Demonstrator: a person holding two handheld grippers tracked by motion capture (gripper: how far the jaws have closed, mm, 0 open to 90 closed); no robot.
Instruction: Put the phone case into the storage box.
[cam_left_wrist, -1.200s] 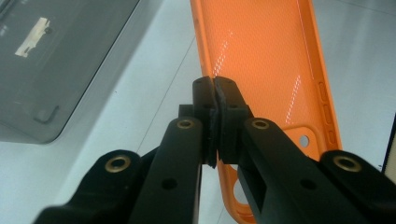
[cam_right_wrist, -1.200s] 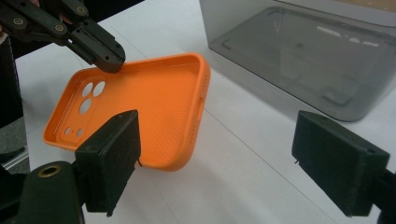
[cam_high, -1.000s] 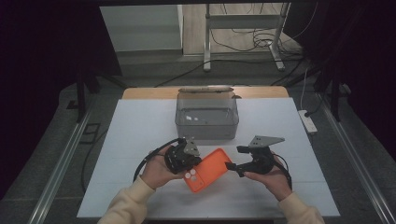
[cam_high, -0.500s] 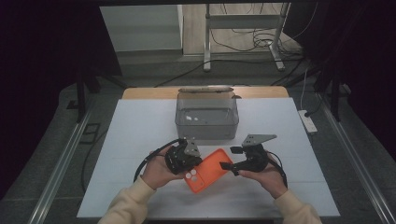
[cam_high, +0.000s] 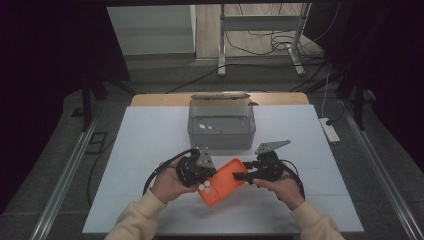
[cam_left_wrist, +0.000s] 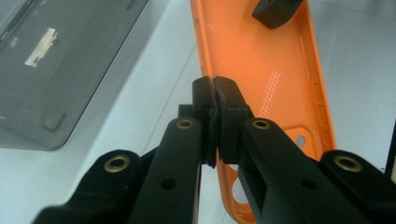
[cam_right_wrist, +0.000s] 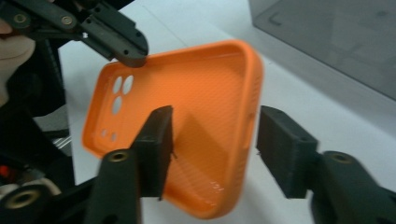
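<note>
Spanning the dim room's grey floor, the white bench (cam_high: 150, 150) carries a smoky translucent plastic box (cam_high: 221, 126). Nearer than that box, the orange rubbery phone case (cam_high: 222, 182), camera holes showing, is pinched by the left tool (cam_left_wrist: 215, 93); the right tool (cam_right_wrist: 212, 140), jaws just closing, straddles its edge without pressing.

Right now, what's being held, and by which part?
The orange case: left gripper is shut on its side rim near the camera holes; right gripper, jaws just closing, straddles the opposite rim, not yet pressing.

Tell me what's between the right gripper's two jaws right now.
In the right gripper view, the orange phone case's side wall sits between the right gripper's half-closed jaws, which have just been closing.
</note>
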